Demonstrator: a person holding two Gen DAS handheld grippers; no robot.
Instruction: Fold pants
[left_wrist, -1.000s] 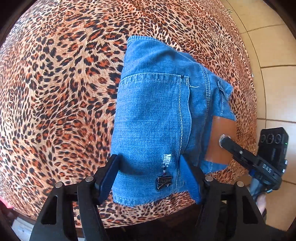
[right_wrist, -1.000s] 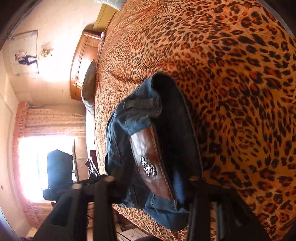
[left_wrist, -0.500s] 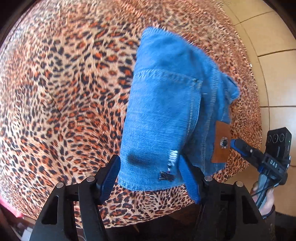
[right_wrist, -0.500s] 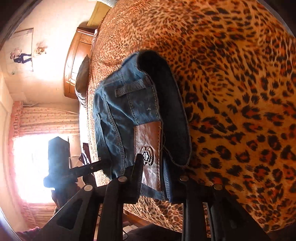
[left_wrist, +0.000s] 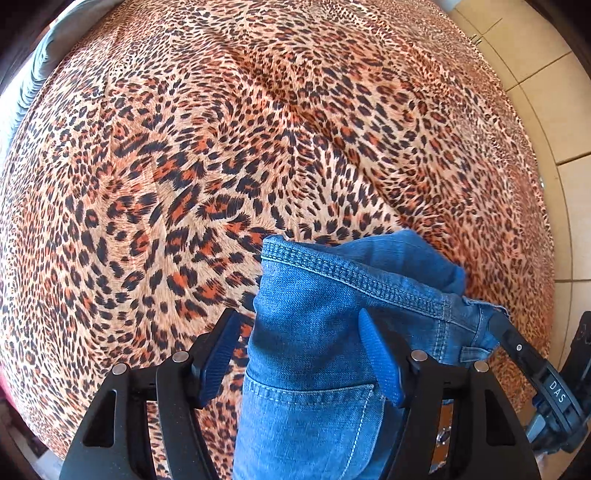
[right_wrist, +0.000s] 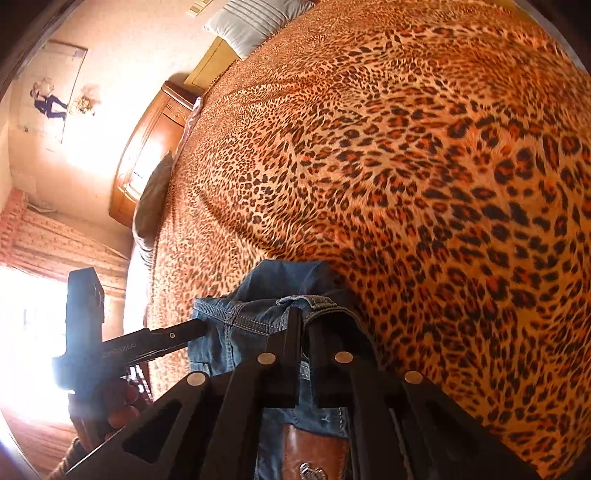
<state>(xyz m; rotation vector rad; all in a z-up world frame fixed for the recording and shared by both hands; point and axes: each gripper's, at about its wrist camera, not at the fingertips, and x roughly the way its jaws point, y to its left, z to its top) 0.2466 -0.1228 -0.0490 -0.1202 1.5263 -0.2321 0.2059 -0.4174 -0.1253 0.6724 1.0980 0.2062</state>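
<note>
The folded blue jeans (left_wrist: 332, 332) hang close in front of the left wrist camera, above the leopard-print bedspread (left_wrist: 258, 147). My left gripper (left_wrist: 299, 350) has its jaws wide apart, one on each side of the denim, not pinching it. My right gripper (right_wrist: 303, 325) is shut on the jeans' waistband (right_wrist: 317, 304), with the brown leather patch (right_wrist: 314, 454) just below the fingers. The right gripper also shows at the right edge of the left wrist view (left_wrist: 517, 347), touching the denim's corner.
The bedspread (right_wrist: 406, 166) covers the whole bed. A tiled floor (left_wrist: 554, 92) lies past the bed's right edge. Pillows (right_wrist: 255, 22), a wooden headboard (right_wrist: 147, 155) and a bright curtained window (right_wrist: 33, 332) show in the right wrist view.
The right gripper closed on the waistband and the jeans rose off the bed toward the cameras. The left gripper stayed open around the denim.
</note>
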